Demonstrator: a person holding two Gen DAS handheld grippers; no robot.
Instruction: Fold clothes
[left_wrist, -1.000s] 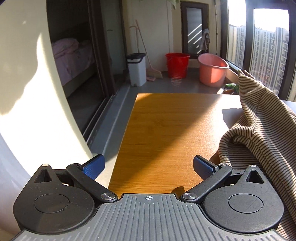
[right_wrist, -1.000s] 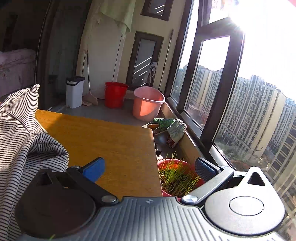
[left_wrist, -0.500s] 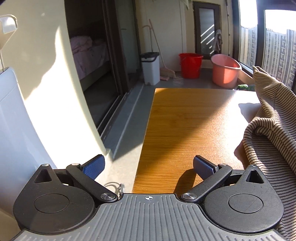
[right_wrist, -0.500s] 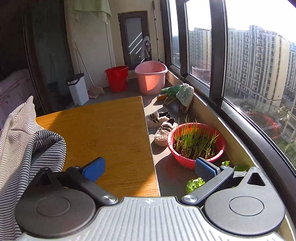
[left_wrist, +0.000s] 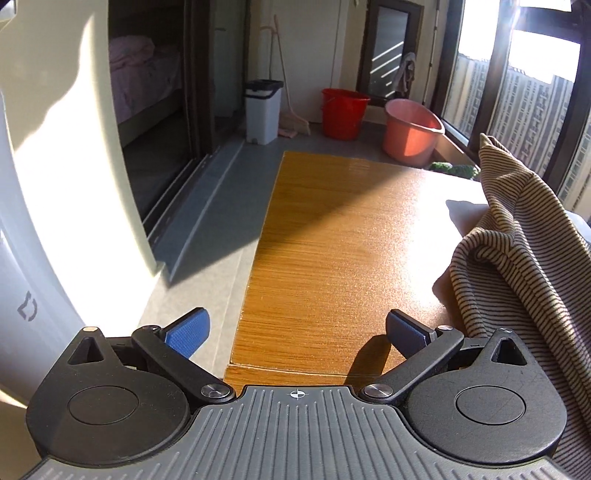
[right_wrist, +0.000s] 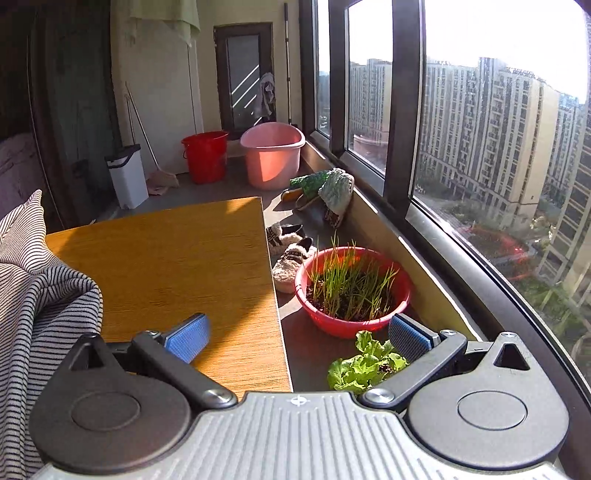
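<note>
Left tool (left_wrist: 297, 330): jaws spread wide, nothing between the blue pads (left_wrist: 188, 328), held over the near left corner of the wooden bench (left_wrist: 332, 240). Right tool (right_wrist: 299, 334): also wide and empty, straddling the bench's right edge, with a red basin of grass shoots (right_wrist: 352, 291) and a leafy green plant (right_wrist: 364, 363) on the floor beyond it. Striped garment (left_wrist: 524, 258) is bunched on the bench between the two tools, just right of the left tool and just left of the right one, gripped by neither.
</note>
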